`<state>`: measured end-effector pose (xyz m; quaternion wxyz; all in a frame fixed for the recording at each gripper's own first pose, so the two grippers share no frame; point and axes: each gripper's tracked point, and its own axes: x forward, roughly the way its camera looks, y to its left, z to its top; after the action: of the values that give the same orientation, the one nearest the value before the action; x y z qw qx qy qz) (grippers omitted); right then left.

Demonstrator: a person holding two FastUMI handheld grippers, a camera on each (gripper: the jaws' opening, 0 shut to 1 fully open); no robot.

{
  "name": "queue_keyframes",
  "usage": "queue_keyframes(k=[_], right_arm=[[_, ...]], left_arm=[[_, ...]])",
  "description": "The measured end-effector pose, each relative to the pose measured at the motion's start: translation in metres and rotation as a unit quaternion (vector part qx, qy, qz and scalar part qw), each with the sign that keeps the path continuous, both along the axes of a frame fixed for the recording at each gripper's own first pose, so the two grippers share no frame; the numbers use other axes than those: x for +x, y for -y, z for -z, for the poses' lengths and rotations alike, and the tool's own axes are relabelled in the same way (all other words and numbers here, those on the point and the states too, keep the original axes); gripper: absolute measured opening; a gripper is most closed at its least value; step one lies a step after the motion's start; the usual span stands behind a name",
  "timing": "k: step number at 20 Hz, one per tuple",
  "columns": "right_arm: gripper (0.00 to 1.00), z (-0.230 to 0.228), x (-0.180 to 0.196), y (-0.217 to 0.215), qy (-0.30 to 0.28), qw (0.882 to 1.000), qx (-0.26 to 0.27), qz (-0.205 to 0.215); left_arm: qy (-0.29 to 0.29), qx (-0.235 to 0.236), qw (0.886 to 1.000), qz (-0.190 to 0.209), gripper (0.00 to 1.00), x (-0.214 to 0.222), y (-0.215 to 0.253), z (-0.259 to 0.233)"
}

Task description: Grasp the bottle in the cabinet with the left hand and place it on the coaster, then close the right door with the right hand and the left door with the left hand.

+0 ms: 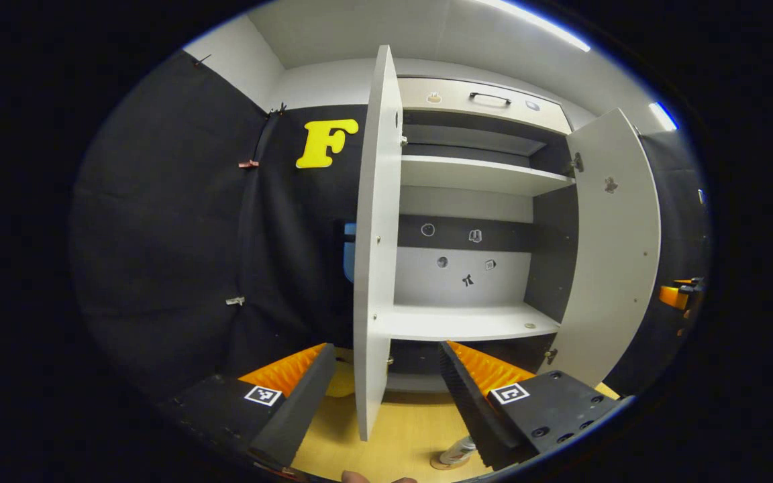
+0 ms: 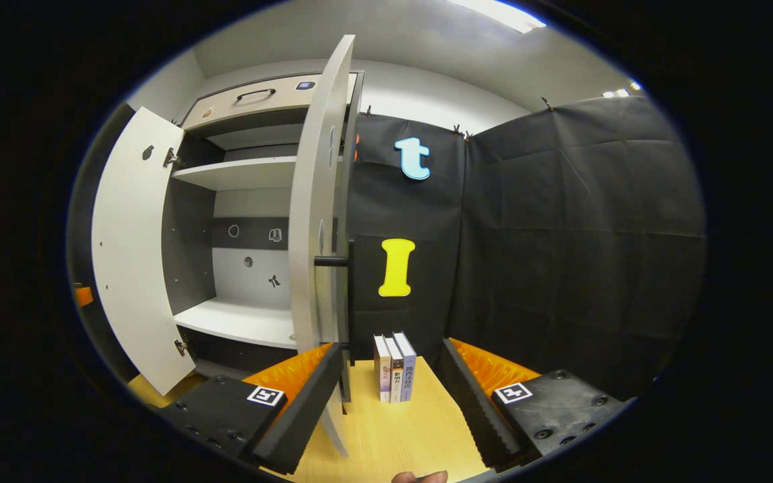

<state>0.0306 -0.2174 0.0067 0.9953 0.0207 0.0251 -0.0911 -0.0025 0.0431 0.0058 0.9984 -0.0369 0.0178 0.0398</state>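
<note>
Bottle (image 1: 459,451) already sits on the coaster (image 1: 441,463) on the table (image 1: 406,429), low beside the left gripper (image 1: 386,396), so doors are next: right gripper (image 2: 393,396), jaws wide and empty, should push the right door (image 2: 316,221) flat on its outer face, clear of the handle (image 2: 331,261). Left gripper is also gaping and empty, straddling the left door (image 1: 374,235) edge. Right gripper view adds the books (image 2: 394,367) behind that door; left gripper view shows bottle and coaster.

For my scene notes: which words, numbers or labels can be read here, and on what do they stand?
Book spines: printed text, too small to read.
Bottle: label too blurred to read.
Cabinet stickers: small pictures, no words.
Square tags: coded patterns, no words.
</note>
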Motion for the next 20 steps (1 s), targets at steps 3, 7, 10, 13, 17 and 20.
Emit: queue_keyframes(k=[3,7,10,13,17,20], right_arm=[[0.98,0.003,0.022,0.01,0.0,1.0,0.001,-0.002],[0.95,0.004,0.05,0.03,0.003,1.0,-0.001,0.012],[0.95,0.005,0.058,0.031,0.007,0.999,0.032,0.0],[0.96,0.007,0.059,0.028,0.007,0.999,0.039,-0.014],[0.97,0.006,0.057,0.017,0.006,0.999,0.04,-0.02],[0.97,0.007,0.055,0.008,0.005,0.999,0.043,-0.031]], left_arm=[[-0.005,-0.004,1.0,-0.015,0.97,0.001,-0.001,0.001],[-0.013,-0.003,0.999,-0.043,0.97,-0.001,-0.006,0.006],[-0.014,0.005,0.998,-0.056,0.97,-0.001,-0.006,0.004],[-0.018,0.012,0.998,-0.067,0.97,-0.001,-0.007,0.006],[-0.024,0.01,0.997,-0.069,0.97,0.001,-0.006,0.012],[-0.026,0.011,0.997,-0.066,0.97,0.003,-0.006,0.014]])
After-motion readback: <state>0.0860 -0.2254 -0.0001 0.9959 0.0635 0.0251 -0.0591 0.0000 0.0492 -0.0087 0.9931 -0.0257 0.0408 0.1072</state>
